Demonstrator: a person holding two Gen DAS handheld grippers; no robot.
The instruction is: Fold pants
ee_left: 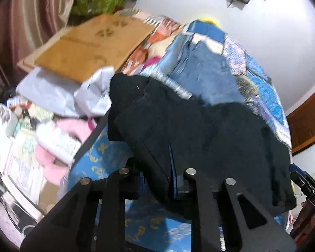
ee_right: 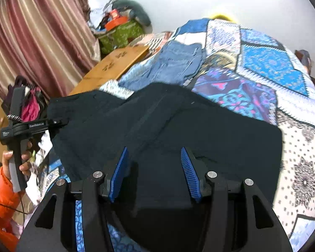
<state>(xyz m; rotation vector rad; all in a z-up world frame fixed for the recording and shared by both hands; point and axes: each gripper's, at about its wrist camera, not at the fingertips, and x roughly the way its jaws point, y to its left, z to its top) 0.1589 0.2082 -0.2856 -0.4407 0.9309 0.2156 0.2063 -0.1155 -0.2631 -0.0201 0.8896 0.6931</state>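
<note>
The black pants (ee_right: 168,121) lie spread on the quilted bed (ee_right: 273,67), the left hand-held gripper (ee_left: 170,168) pinched on one edge to carry a fold (likely), while the right hand-held gripper (ee_right: 155,172) hovers with fingers apart

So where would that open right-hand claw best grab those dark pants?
Probably the near hem edge of the black pants, coming in low from the near side. The right gripper hangs open just over that edge, where the cloth lies flat on the quilt. The left gripper appears shut on the other side.
</note>
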